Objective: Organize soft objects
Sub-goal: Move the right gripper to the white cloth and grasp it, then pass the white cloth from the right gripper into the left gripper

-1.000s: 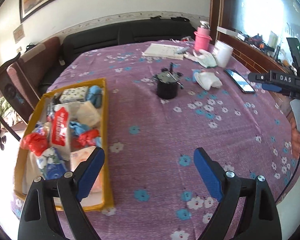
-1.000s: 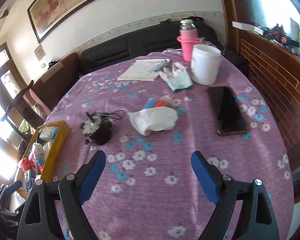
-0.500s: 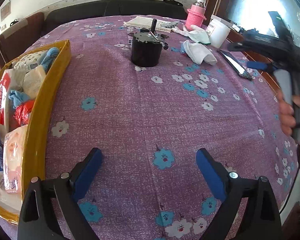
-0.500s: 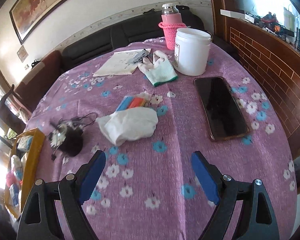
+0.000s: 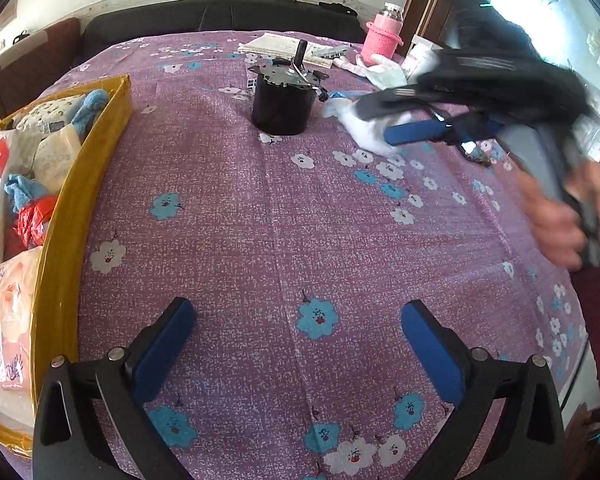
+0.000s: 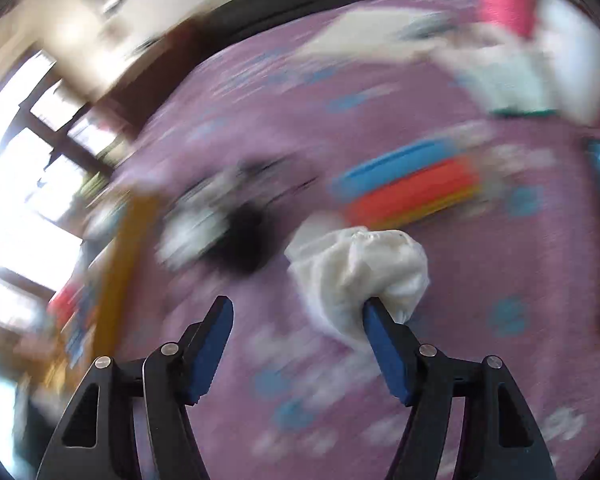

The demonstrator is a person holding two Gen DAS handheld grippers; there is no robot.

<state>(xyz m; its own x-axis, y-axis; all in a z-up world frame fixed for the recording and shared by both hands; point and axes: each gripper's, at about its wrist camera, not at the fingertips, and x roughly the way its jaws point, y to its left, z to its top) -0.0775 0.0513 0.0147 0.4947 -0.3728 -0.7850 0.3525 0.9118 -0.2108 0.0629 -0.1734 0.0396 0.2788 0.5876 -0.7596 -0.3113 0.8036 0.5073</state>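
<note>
Right gripper point(image 6: 298, 322), jaws closing, reaches the white cloth point(image 6: 364, 268) at its one o'clock; left gripper point(image 5: 300, 330) spread over purple tablecloth point(image 5: 260, 220).

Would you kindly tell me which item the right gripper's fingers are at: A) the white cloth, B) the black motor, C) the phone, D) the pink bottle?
A: the right gripper, fingers closing, has one fingertip against the crumpled white cloth on the tablecloth.
</note>
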